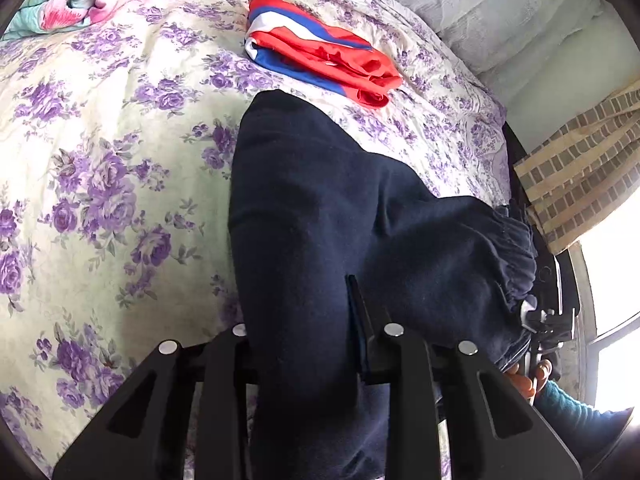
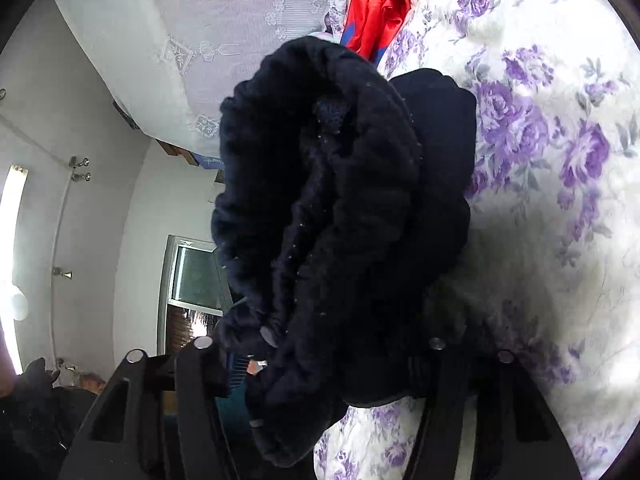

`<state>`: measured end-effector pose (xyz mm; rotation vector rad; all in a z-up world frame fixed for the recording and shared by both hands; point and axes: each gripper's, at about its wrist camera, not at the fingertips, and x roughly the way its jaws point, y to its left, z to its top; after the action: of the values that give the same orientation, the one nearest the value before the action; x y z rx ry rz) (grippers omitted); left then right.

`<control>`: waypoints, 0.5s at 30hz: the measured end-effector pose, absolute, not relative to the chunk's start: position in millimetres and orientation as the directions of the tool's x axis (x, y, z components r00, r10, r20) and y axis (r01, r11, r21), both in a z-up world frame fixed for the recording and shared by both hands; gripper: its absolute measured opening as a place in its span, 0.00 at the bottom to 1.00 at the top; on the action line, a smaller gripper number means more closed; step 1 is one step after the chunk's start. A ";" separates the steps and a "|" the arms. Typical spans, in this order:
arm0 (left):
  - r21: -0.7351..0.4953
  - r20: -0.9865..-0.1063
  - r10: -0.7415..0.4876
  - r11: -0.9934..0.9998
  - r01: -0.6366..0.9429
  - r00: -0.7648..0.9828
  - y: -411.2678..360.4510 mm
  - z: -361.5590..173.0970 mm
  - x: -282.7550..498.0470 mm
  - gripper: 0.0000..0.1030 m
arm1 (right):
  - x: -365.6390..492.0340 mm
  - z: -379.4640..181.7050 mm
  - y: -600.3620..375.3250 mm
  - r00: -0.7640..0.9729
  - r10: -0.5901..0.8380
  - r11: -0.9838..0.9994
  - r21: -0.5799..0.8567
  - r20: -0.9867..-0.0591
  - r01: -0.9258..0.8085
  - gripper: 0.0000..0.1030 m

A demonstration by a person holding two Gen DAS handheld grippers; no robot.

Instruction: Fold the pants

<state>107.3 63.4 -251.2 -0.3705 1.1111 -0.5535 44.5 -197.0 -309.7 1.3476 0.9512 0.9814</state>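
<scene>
Pants (image 1: 340,208), dark navy, fill our left wrist view, draped over a bedspread (image 1: 112,168) with purple flowers. Our left gripper (image 1: 312,344) is clamped on the cloth, which runs between its fingers. Beyond lies a folded red, white and blue garment (image 1: 320,52).

In our right wrist view, the gathered waistband (image 2: 320,200) bunches up, lifted off the bedspread (image 2: 560,160). Our right gripper (image 2: 320,356) is closed on that fabric.

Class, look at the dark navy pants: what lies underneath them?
The navy pants lie over a purple-flowered bedspread, visible all around them. The part directly beneath is covered, so anything else there cannot be seen.
</scene>
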 end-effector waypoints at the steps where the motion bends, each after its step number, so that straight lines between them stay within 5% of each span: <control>1: -0.542 -0.732 -0.591 0.806 0.236 0.337 63.4 -249.4 105.9 0.25 | 40.7 -304.2 -200.2 0.322 0.947 0.017 1.000 -0.009 -0.022 0.43; 6: -0.529 -0.698 -0.601 0.799 0.286 0.390 61.9 -225.4 95.7 0.24 | 28.7 -279.5 -215.7 0.336 0.939 0.094 0.995 -0.074 -0.043 0.37; 15: -0.516 -0.610 -0.619 0.784 0.346 0.494 77.5 -155.7 122.6 0.24 | 65.6 -205.9 -221.6 0.367 0.929 0.130 0.974 -0.053 -0.186 0.36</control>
<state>122.6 77.5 -155.7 -0.3477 0.8740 -0.5990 65.6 -221.6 -205.9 1.1432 0.8344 0.9641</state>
